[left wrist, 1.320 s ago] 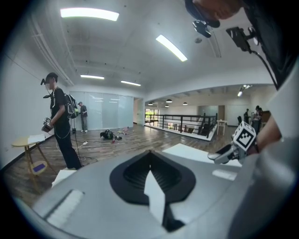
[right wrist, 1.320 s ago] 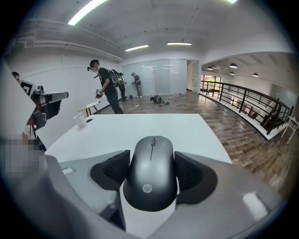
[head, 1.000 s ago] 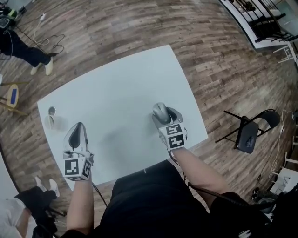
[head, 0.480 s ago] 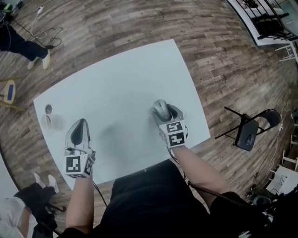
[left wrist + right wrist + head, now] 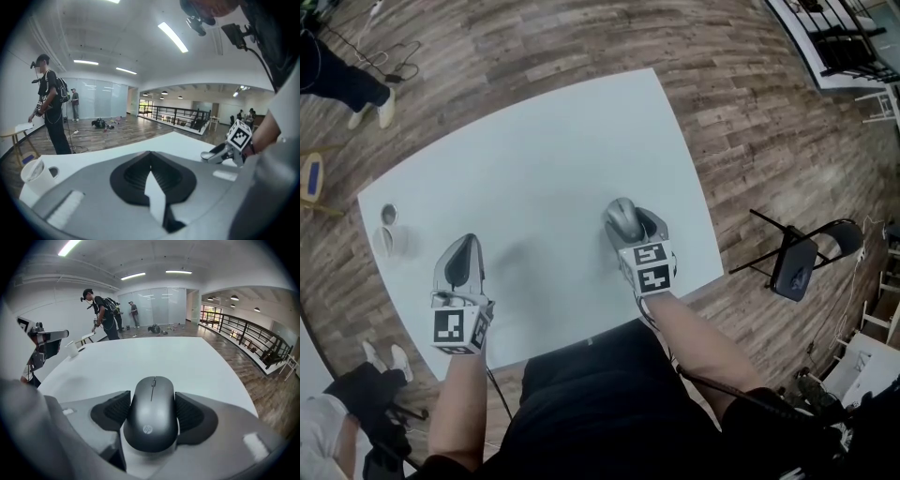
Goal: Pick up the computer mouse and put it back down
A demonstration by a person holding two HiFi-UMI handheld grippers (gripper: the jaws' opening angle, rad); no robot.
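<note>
a dark grey computer mouse (image 5: 151, 414) is pinched by its sides between the black ribbed pads (image 5: 110, 411) of the right gripper (image 5: 151, 411). in the head view it lies right of centre, over the near right part of a white rectangular table (image 5: 534, 159). whether it touches the tabletop cannot be told. the left gripper (image 5: 460, 251), at lower left of the head view, hovers over the table's near left part, its jaws pressed together on nothing. a white paper cup (image 5: 384, 242) stands near the table's left edge. a black folding chair (image 5: 795, 264) stands at right on the wood plank floor (image 5: 534, 37).
</note>
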